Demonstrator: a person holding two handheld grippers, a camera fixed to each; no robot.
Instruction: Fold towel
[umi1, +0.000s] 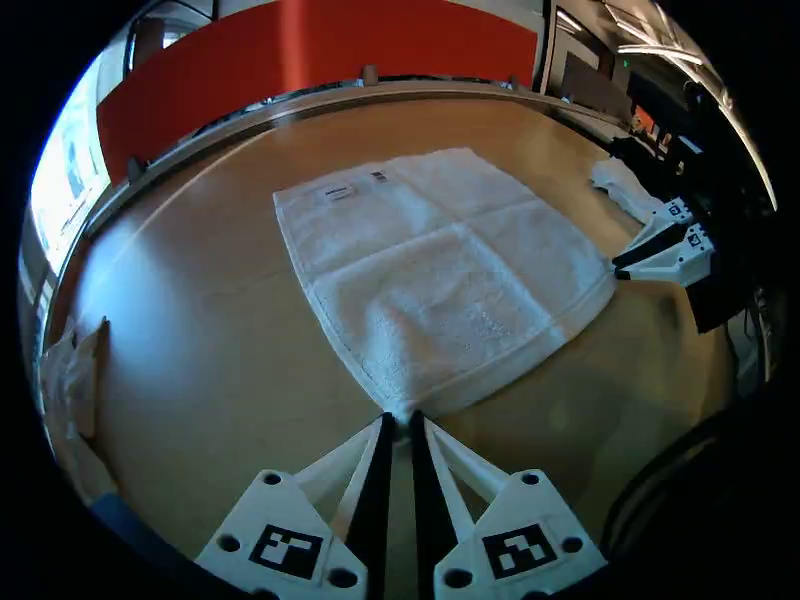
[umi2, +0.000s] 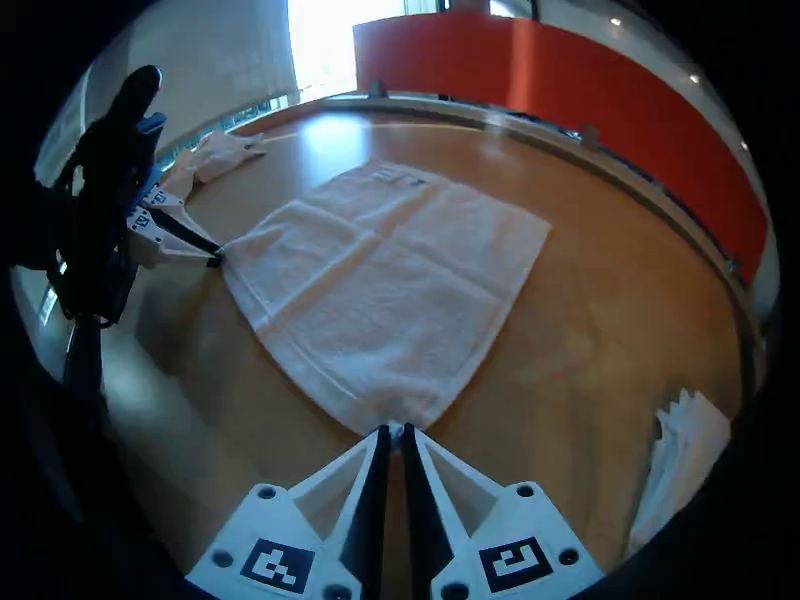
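A white towel (umi1: 440, 270) lies flat on the wooden table (umi1: 200, 300), with fold creases crossing it and a small label near its far edge. My left gripper (umi1: 400, 422) is shut on the towel's near corner, low over the table. In the right gripper view the same towel (umi2: 385, 280) spreads out ahead, and my right gripper (umi2: 395, 432) is shut on its near corner. The right gripper (umi1: 620, 268) also shows at the towel's right corner in the left gripper view. In the right gripper view, the left gripper (umi2: 215, 260) sits at the towel's left corner, held by a dark-gloved hand (umi2: 105, 200).
A red partition (umi1: 320, 60) runs along the table's far edge. A crumpled white cloth (umi1: 625, 185) lies beyond the right gripper. A stack of pale folded cloths (umi2: 690, 450) sits near the table's edge, with another stack of pale cloths (umi1: 70, 380) at the left.
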